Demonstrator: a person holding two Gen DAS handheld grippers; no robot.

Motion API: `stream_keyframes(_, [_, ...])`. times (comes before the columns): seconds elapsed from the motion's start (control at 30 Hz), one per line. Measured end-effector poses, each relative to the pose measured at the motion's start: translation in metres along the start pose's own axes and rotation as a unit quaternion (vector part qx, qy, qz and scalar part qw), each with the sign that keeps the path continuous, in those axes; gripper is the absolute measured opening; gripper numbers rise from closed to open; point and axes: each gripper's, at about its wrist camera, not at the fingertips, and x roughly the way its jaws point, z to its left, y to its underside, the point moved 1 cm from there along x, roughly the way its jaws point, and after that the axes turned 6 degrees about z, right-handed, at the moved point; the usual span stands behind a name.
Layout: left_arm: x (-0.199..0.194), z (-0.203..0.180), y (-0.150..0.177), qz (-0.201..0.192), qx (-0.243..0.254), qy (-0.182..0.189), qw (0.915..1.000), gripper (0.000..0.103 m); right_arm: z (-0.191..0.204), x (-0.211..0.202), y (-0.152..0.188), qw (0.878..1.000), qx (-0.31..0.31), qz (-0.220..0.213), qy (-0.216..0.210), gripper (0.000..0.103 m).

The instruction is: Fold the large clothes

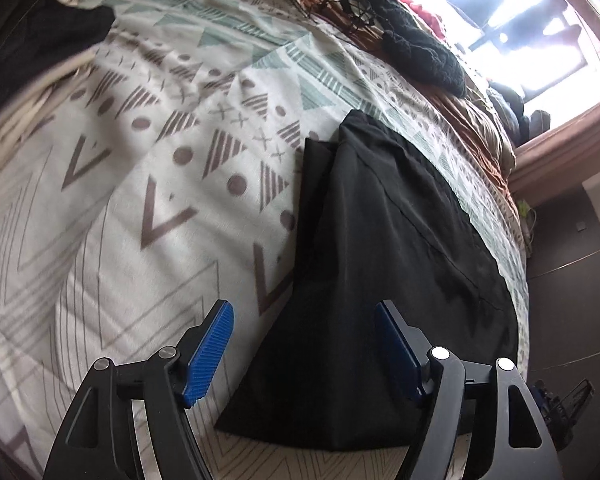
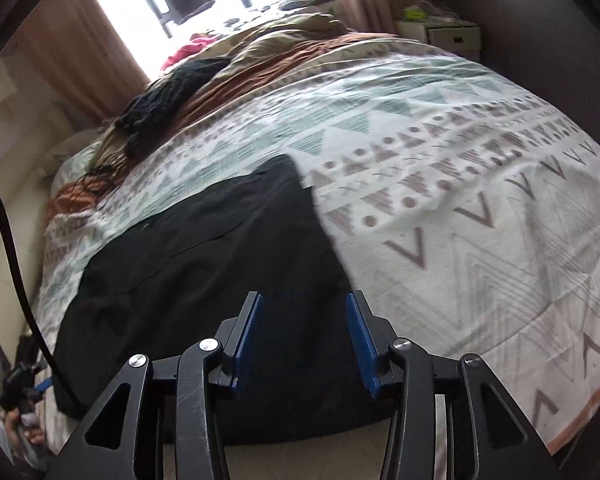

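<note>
Right in front of you, your left gripper [image 1: 304,344] hangs with its two blue pads [image 1: 210,354] spread wide and nothing between them. Your right gripper [image 2: 304,340] is the same: pads apart, holding nothing. Both float just above the near end of the black garment [image 1: 384,240], so you look ready to take hold of that near edge for another fold.

The black garment [image 2: 204,264] lies flat on the patterned bedspread [image 1: 160,168]. It looks folded lengthwise already, because one long layer sits on top of another along its side. It is wide near you and gets narrow far away. I cannot tell just what kind of clothing it is.

Now the edges. In the left view, one long side of the garment runs close to the edge of the bed. Be careful there, or the cloth could slip off. The other long side has lots of bare bedspread next to it, so that is your open room for moving.

Far up the bed lie a dark knitted piece [image 1: 424,48], a rumpled brown blanket [image 2: 284,60] and some thin black cables [image 1: 340,0]. They are well apart from the garment. A fold toward them should still fit, I think.
</note>
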Motion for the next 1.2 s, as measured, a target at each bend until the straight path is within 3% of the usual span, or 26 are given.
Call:
stream_keyframes(0.3, [-0.002,0.016,0.030,0.020,-0.017,0.020,0.9995,0.074,0.088,0.016,0.028,0.994,-0.083,0.042,-0.058,0.044])
stream_keyframes(0.63, [0.001,0.035,0.051,0.046,-0.068,0.089,0.9926,0.062,0.167,0.051,0.073,0.978,-0.153,0.100,-0.099,0.044])
stream_keyframes(0.77, [0.011,0.026,0.048,0.050,-0.058,0.090,0.9930,0.057,0.188,0.058,0.087,0.972,-0.168,0.118,-0.111,0.043])
stream_keyframes(0.93, [0.022,0.026,0.034,0.041,-0.069,0.103,0.9914,0.053,0.202,0.056,0.100,0.970,-0.178,0.125,-0.107,0.036])
stream_keyframes(1.2, [0.018,0.030,0.044,0.034,-0.088,0.117,0.9887,0.039,0.212,0.086,0.123,0.966,-0.195,0.156,-0.075,0.036])
